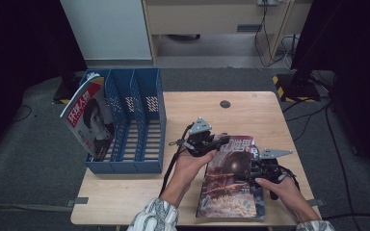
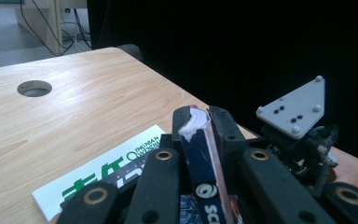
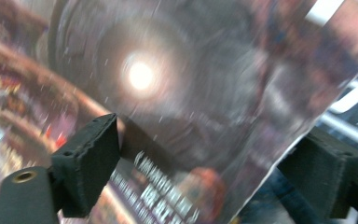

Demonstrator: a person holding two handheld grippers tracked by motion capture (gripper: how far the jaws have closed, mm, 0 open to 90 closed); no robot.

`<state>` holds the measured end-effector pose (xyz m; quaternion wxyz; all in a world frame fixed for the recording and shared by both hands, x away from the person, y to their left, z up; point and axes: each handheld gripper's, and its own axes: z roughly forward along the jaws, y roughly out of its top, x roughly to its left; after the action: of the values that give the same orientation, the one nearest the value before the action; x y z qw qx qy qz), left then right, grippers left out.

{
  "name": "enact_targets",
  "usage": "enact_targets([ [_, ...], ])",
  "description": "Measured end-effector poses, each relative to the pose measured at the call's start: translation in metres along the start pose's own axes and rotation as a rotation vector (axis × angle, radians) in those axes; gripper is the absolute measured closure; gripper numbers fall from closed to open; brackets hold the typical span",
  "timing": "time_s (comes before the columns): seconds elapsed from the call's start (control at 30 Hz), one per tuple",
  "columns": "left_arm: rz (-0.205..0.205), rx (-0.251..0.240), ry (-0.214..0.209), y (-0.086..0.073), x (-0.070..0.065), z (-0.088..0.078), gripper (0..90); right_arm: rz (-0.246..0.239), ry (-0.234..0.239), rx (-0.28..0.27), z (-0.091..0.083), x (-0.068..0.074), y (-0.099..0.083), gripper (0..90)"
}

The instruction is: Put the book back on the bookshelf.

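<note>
Both hands come in low — the left gripper (image 2: 198,122) is clamped on the top magazine's (image 1: 231,178) far corner, near the table's (image 1: 125,192) front right; the right gripper (image 3: 209,158) stands wide, seemingly astride its raised cover.

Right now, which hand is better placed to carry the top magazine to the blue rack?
Probably left: the left gripper is clamped on the magazine spine; the right gripper jaws stand open around its cover.
</note>
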<state>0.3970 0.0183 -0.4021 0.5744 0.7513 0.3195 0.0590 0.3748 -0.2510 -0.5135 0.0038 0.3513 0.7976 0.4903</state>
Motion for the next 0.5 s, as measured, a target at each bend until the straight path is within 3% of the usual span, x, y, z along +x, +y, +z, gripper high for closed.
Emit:
enact_targets([
  [0.23,0.016,0.012,-0.010,0.002,-0.001,-0.001,81.7,-0.024,0.027,0.040,0.001,0.002,0.000,24.2],
  [0.5,0.031,-0.011,-0.005,0.015,0.001,-0.011,83.7,-0.066,0.025,0.020,-0.009,0.009,0.009,54.4],
])
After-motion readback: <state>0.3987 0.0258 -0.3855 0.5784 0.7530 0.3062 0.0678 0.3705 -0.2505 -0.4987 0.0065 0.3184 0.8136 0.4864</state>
